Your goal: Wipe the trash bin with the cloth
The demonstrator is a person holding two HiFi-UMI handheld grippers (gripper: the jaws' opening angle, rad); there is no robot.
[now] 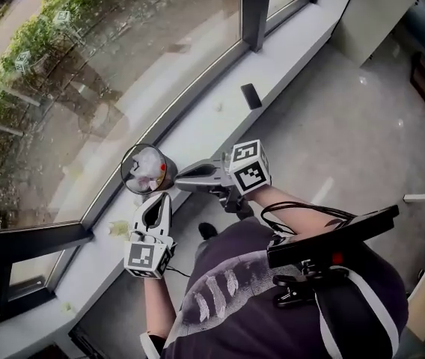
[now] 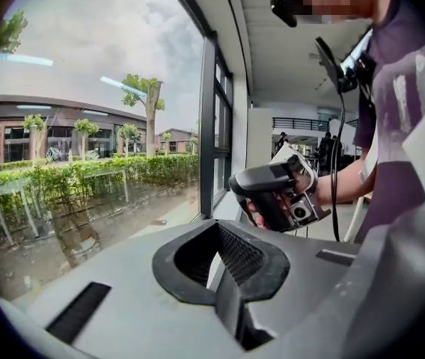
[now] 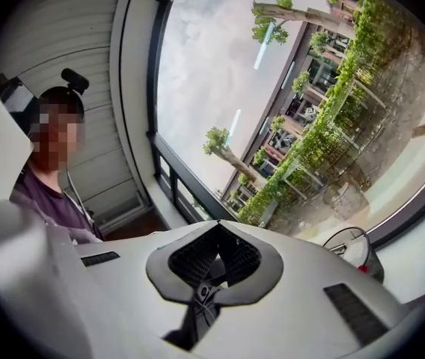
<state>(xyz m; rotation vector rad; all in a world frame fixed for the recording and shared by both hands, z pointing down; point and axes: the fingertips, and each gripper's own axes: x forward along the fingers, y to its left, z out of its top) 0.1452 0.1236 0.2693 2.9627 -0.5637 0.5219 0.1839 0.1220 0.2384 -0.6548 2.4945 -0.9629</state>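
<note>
A small round trash bin (image 1: 147, 169) with a white liner and crumpled rubbish inside stands by the white windowsill (image 1: 197, 129). My left gripper (image 1: 161, 197) points up at the bin's near side from just below it, jaws shut and empty. My right gripper (image 1: 180, 179) lies level, its tips close to the bin's right rim, also shut with nothing in it. No cloth shows in any view. In the left gripper view my shut left gripper (image 2: 224, 275) faces the right gripper's body (image 2: 276, 193), held in a hand. The right gripper view shows my shut right gripper (image 3: 212, 264) and the bin (image 3: 355, 249) at right.
Large window panes rise behind the sill, with a dark frame post (image 1: 254, 6). A flat black object (image 1: 251, 96) lies on the sill farther along, and a small pale scrap (image 1: 117, 229) sits left of my left gripper. Grey floor (image 1: 332, 126) spreads to the right.
</note>
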